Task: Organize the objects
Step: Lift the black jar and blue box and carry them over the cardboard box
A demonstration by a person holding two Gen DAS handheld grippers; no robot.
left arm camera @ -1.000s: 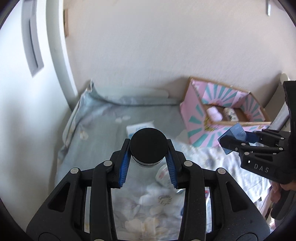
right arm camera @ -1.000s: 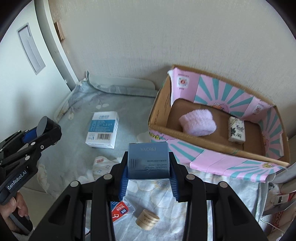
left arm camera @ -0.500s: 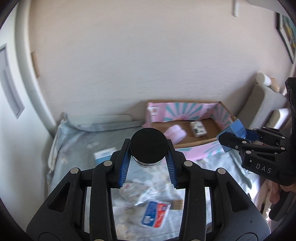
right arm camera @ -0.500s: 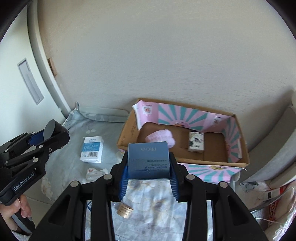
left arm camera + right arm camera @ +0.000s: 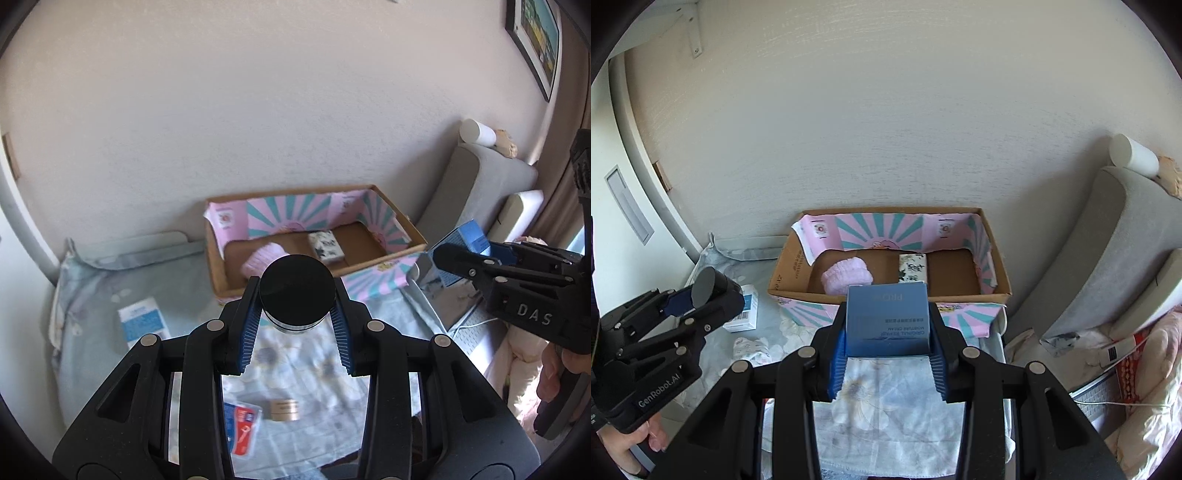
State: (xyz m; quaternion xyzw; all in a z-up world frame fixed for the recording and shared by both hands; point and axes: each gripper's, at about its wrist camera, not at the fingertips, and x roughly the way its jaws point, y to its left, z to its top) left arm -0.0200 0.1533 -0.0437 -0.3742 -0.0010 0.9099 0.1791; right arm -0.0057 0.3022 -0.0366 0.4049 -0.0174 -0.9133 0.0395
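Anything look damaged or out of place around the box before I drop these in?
The cardboard box has its pink liner peeling and sagging at the left end. A crumpled wrapper lies loose on the floral cloth. Nothing spilled; both grips look square.

Both tools are looking the same: black plastic, with two long arms ending in blue ribbed pads.

The left gripper is showing four round silver screws across its black frame, and triangle-shaped holes are cutting through the plastic below them. Seen from the side, next to the blue pads, it is wearing white letters saying "GenRobot.AI".

The right gripper is showing the same silver screws and the same triangle holes. Seen from the side, it is wearing white letters saying "DAS", with small screws above them.

Below each black handle, a person's fingers are peeking out.
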